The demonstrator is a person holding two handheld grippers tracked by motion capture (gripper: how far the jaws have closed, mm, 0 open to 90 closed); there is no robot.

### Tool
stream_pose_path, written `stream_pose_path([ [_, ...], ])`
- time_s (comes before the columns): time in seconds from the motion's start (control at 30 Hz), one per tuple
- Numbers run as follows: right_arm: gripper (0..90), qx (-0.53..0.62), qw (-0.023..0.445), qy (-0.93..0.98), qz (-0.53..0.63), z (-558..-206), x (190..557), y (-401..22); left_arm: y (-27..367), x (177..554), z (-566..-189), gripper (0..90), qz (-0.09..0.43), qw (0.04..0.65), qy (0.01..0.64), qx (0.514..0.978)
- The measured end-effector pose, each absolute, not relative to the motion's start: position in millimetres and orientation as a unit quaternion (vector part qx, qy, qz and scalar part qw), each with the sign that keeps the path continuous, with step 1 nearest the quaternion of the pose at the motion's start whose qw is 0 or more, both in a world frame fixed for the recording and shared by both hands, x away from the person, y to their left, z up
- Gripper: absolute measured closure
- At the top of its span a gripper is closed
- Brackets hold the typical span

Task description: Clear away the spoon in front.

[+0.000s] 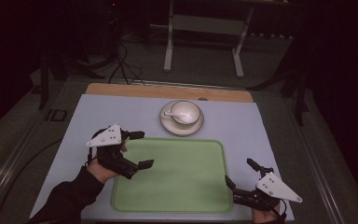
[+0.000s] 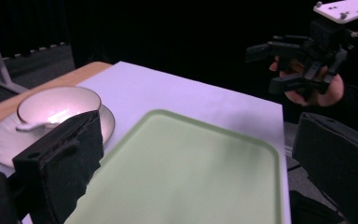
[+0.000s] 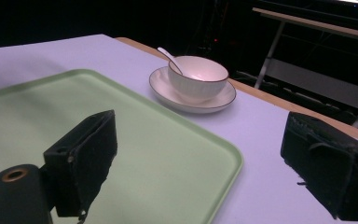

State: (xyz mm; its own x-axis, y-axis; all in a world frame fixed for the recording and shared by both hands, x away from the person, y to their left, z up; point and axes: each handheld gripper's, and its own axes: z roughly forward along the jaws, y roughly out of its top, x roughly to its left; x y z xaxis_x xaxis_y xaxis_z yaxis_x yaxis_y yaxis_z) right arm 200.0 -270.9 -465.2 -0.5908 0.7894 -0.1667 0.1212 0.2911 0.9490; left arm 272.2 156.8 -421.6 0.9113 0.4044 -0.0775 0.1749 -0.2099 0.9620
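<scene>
In the high view nothing is seen to be started: the green tray (image 1: 172,175) lies bare on the bench (image 1: 88,112), and the bowl (image 1: 185,112) with its spoon (image 1: 175,115) is kept on the saucer (image 1: 168,123) just beyond the tray. The left gripper (image 1: 140,149) and right gripper (image 1: 239,173) are held spread and empty at the tray's two sides.

In the left gripper view its fingers (image 2: 60,163) are parted, with the tray between and the bowl (image 2: 58,103) behind the left one.

In the right gripper view the fingers (image 3: 84,154) are likewise apart; no obstacle is found before the bowl (image 3: 198,77).
</scene>
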Motion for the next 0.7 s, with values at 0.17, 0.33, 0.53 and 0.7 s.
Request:
stream_pose_path([
  [0.17,10.7,0.310,0.330,0.734,0.507,-465.2,199.8,-270.3,146.6,285.9,-414.6,3.8,0.099,0.600,0.192,0.771],
  [0.33,10.7,0.309,0.330,0.734,0.506,-465.4,199.9,-270.0,134.8,301.4,-408.3,4.9,0.099,0.596,0.200,0.771],
  [0.53,10.7,0.309,0.330,0.733,0.508,-464.9,199.7,-270.9,118.0,322.4,-406.8,7.0,0.106,0.587,0.223,0.771],
  [0.7,10.8,0.307,0.330,0.734,0.508,-465.2,199.9,-270.5,108.0,342.8,-415.2,12.2,0.102,0.592,0.261,0.755],
])
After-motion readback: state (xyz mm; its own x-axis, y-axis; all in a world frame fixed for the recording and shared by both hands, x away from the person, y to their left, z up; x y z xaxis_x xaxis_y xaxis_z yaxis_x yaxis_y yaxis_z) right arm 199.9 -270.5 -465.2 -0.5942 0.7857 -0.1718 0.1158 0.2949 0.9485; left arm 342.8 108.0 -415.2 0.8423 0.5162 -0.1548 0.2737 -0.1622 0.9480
